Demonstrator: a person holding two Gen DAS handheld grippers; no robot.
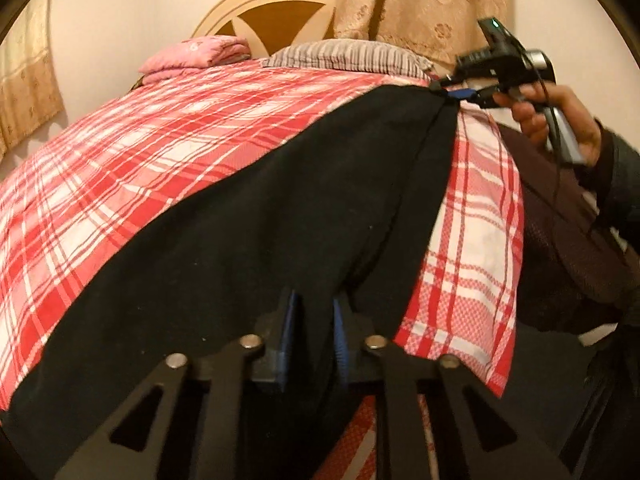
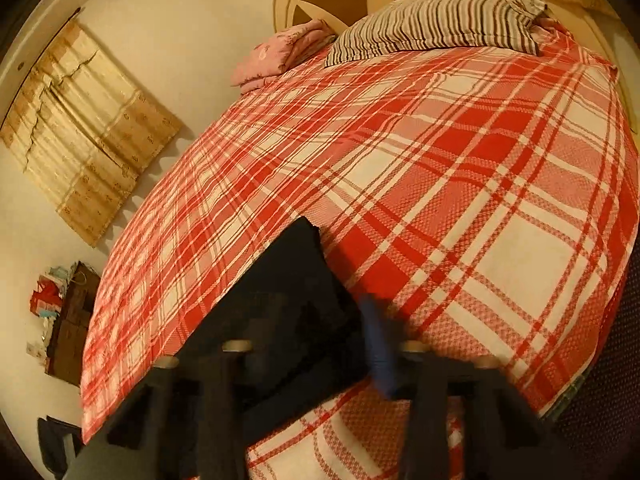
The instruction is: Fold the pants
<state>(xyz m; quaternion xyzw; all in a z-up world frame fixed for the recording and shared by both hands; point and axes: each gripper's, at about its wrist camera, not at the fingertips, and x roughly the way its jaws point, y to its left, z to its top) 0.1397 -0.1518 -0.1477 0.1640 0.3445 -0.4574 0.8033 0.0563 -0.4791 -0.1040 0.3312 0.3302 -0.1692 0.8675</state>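
Pants: the black pants lie spread flat on the red and white checked bedcover, running along the near edge of the bed.
Left gripper: the left gripper has its two blue pads pressed onto a fold of the black cloth at the near end of the pants (the cloth sits between them).
Right gripper: the right gripper bites a far corner of the pants; a person's hand holds its handle.
Right wrist view: it is blurred, only one blue finger is clear beside the black cloth.
Bed head: a striped pillow and a folded pink blanket lie near the round headboard.
Wall: beige curtain.
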